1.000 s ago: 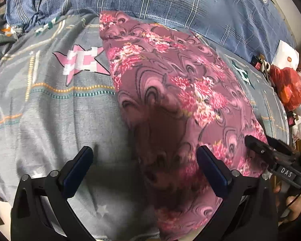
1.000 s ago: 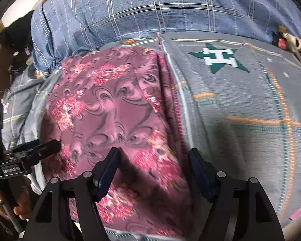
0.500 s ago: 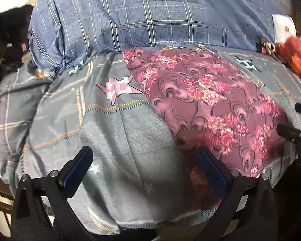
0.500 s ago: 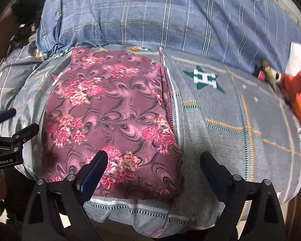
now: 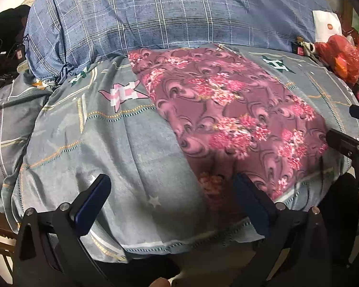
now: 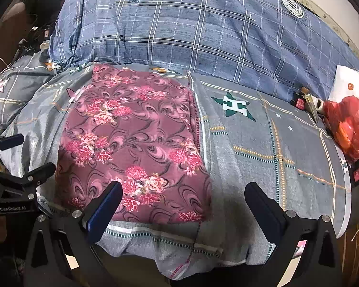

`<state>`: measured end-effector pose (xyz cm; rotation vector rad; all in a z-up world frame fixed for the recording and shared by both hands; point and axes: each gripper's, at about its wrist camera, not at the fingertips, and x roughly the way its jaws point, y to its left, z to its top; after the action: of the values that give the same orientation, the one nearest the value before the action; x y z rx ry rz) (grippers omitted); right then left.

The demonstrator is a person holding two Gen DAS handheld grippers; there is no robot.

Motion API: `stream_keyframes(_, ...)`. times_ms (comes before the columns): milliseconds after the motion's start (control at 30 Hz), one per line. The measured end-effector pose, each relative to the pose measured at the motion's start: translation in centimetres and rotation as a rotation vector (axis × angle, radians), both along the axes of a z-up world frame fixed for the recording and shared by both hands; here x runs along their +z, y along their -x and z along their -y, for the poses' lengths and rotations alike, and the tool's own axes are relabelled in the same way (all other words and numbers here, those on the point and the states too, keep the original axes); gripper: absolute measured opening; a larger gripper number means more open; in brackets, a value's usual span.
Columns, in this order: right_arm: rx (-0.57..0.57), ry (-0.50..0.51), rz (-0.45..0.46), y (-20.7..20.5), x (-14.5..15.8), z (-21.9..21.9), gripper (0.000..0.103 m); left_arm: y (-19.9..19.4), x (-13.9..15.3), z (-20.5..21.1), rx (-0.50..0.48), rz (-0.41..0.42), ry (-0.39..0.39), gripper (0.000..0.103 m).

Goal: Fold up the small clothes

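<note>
A maroon garment with pink flowers [image 5: 229, 119] [image 6: 136, 141] lies folded into a flat rectangle on the grey patterned bedsheet [image 5: 122, 148] [image 6: 246, 157], its near edge by the bed's front edge. My left gripper [image 5: 172, 201] hangs open above the sheet, just left of the garment's near corner, nothing between its fingers. My right gripper [image 6: 184, 205] hovers over the garment's near right corner with its jaws opening wide and no cloth pinched. Each gripper shows at the other view's side edge.
A blue plaid quilt [image 6: 203, 31] is heaped along the back of the bed. A red plastic bag [image 6: 351, 129], a white box [image 6: 349, 87] and small items lie at the right end. Dark gear and cables [image 5: 4, 47] sit at the far left.
Both grippers pulled back and up from the garment, so it looks smaller and farther off. The right gripper's jaws spread wider. The garment lies flat where it was.
</note>
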<state>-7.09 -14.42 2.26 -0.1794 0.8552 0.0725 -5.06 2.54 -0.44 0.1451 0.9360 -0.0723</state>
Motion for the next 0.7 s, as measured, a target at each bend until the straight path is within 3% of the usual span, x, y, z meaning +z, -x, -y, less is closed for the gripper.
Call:
stream_keyframes(367,-0.022,-0.014,0.000,0.3,0.1,0.6,0.102,1.0,0.5,1.3,-0.036,-0.004,0.004,0.103)
stream_keyframes(567,-0.030,-0.020,-0.011,0.3,-0.2,0.8,0.102,1.5,1.0,1.7,-0.065,-0.009,0.072,0.103)
stream_keyframes(700,-0.035,-0.022,-0.019,0.2,-0.4,0.9,0.102,2.2,1.5,2.5,-0.099,0.026,0.046,0.103)
